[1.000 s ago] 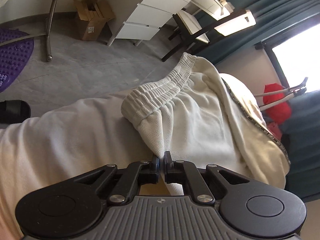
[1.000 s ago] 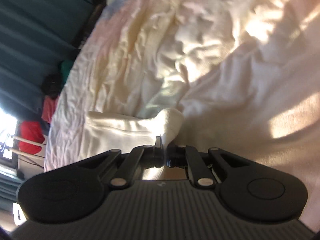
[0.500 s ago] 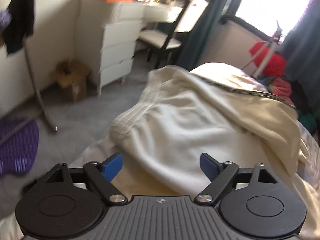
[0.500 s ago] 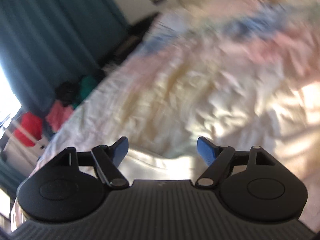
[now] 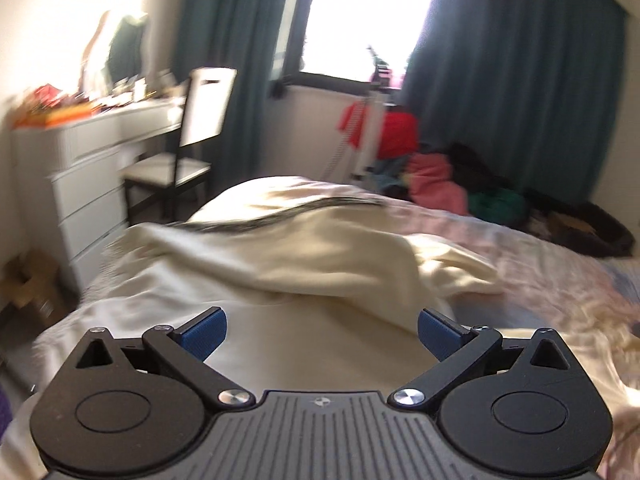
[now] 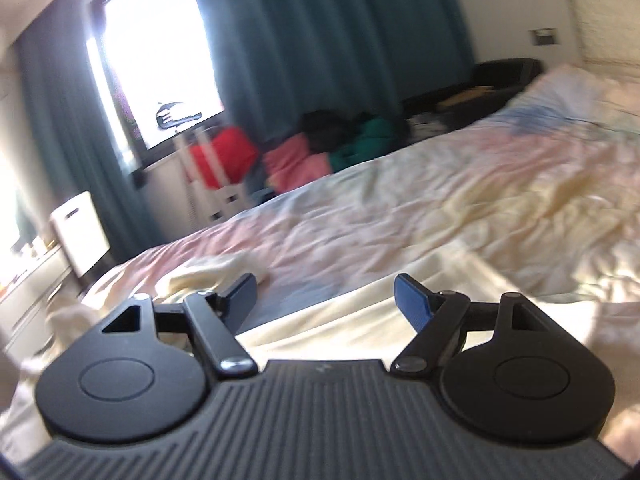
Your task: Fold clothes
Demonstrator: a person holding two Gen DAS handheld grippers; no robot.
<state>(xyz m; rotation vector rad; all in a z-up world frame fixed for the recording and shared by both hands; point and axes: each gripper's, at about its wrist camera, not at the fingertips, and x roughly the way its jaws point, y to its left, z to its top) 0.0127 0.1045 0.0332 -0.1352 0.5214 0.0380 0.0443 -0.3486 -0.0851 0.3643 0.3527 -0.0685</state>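
Cream garment (image 5: pixel 304 264) lies bunched on the bed (image 6: pixel 460 208) ahead; my left gripper (image 5: pixel 319 332) and right gripper (image 6: pixel 325 296) are both spread, holding nothing. Folding looks unfinished to me.

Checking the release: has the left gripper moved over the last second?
Yes. The left gripper let go of the cream fabric garment and tilted up: the bright window now fills the top.
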